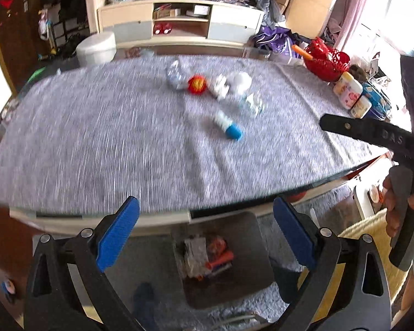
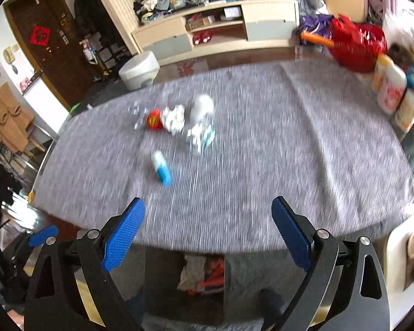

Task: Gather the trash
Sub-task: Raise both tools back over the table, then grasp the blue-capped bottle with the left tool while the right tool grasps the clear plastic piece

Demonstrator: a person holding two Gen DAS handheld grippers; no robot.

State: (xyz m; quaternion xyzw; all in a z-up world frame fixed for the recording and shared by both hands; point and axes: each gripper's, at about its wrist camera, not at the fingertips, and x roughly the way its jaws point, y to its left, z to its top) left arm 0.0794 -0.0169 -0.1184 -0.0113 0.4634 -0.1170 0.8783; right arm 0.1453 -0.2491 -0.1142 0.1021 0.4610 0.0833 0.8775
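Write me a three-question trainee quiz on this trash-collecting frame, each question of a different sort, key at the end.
1. True or false: the left gripper is shut on a piece of trash.
2. Multiple choice: the blue-and-white tube lies (A) in the bin, (B) on the grey tablecloth, nearer the grippers than the other trash, (C) in the red basket.
3. Fill in: beside the crumpled white paper lies a small red and ____ item.

Key: 1 false, both the left gripper and the right gripper are open and empty; 2 B; 3 yellow.
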